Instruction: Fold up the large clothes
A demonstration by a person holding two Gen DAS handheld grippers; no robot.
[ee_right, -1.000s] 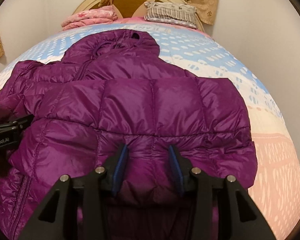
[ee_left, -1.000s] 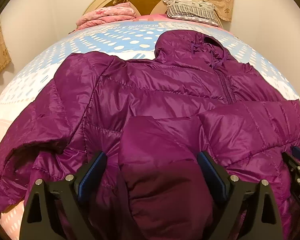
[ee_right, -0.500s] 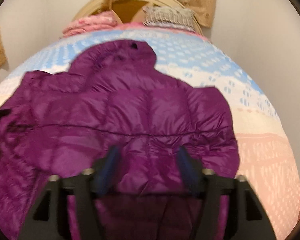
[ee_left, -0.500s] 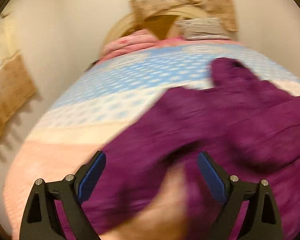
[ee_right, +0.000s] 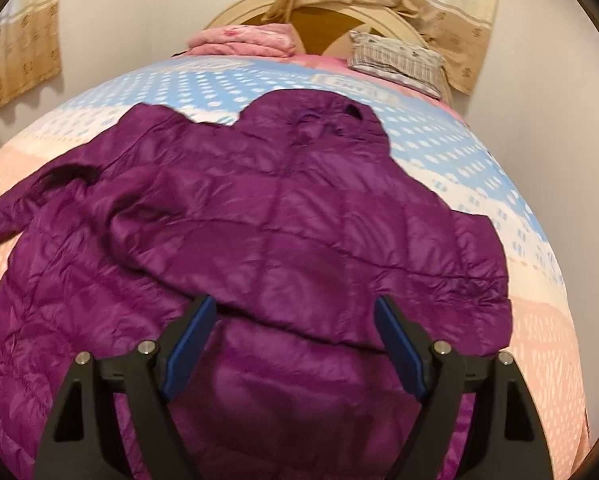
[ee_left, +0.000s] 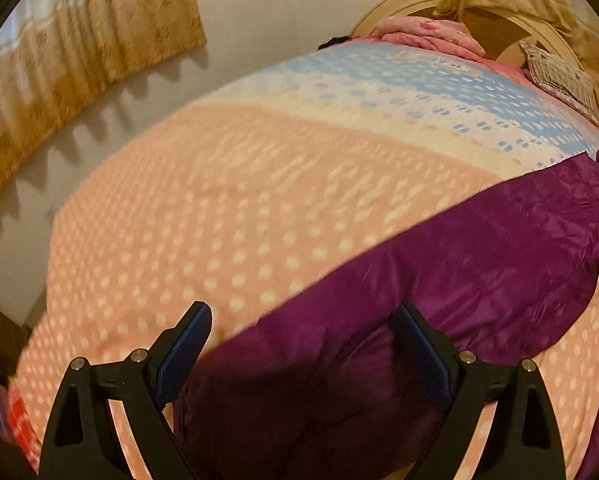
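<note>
A purple hooded puffer jacket lies on the bed, hood toward the headboard. Its right sleeve is folded across the chest; its left sleeve stretches out to the left. My right gripper is open above the jacket's lower part, holding nothing. My left gripper is open and empty above the end of the left sleeve, which runs from between the fingers up to the right.
The bed cover is pink and blue with white dots. A folded pink quilt and a striped pillow sit by the headboard. Curtains hang on the left wall. The bed's left edge is near the left gripper.
My left gripper swung left, away from the jacket body, toward the outstretched left sleeve. My right gripper opened wide, let go of the folded right sleeve and drew back.
</note>
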